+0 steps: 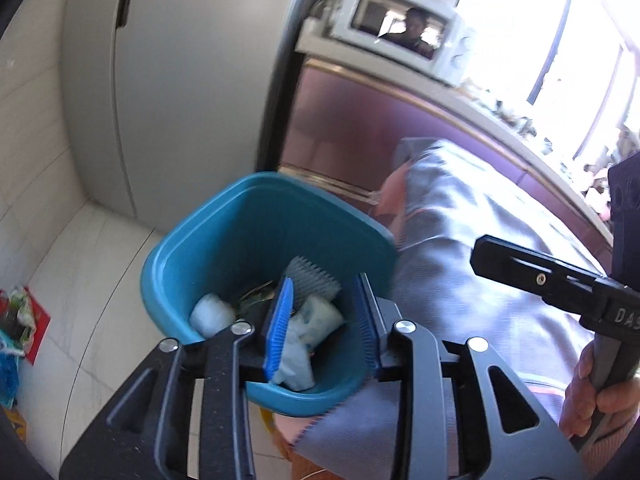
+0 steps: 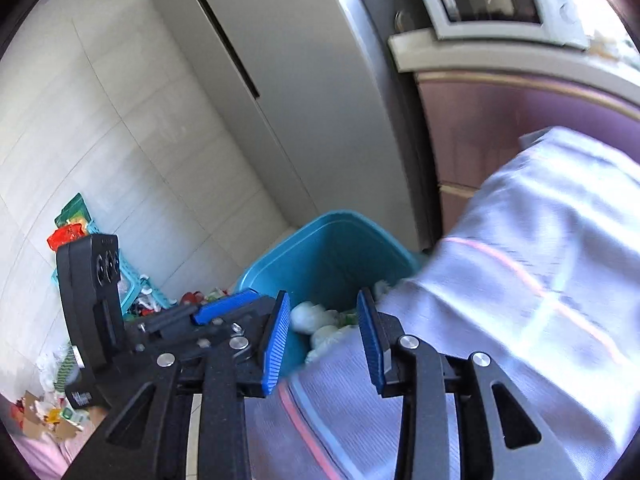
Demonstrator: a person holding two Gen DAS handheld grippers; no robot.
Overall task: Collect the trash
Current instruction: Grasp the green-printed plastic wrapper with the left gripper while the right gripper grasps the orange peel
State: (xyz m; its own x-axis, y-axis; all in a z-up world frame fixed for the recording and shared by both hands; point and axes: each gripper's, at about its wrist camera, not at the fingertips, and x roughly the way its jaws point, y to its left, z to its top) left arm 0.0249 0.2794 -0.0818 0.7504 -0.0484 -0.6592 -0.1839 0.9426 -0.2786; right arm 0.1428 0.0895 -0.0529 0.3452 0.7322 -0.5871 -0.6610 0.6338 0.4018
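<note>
A teal trash bin [image 1: 208, 248] stands on the floor beside a cloth-covered table; it also shows in the right wrist view [image 2: 332, 248]. Inside lie crumpled white tissues [image 1: 210, 314], a grey ribbed piece [image 1: 310, 280] and dark scraps. My left gripper [image 1: 324, 320] is open and empty, right over the bin's mouth. My right gripper [image 2: 324, 340] is open and empty, above the table edge next to the bin. The left gripper's body also appears in the right wrist view [image 2: 92, 300], and the right gripper in the left wrist view [image 1: 560, 284].
A grey striped tablecloth [image 2: 520, 280] covers the table at right. A grey fridge [image 1: 180, 80] and a purple cabinet [image 1: 360, 128] with a microwave [image 2: 492, 0] stand behind. Colourful packets and a teal basket [image 2: 132, 292] litter the tiled floor at left.
</note>
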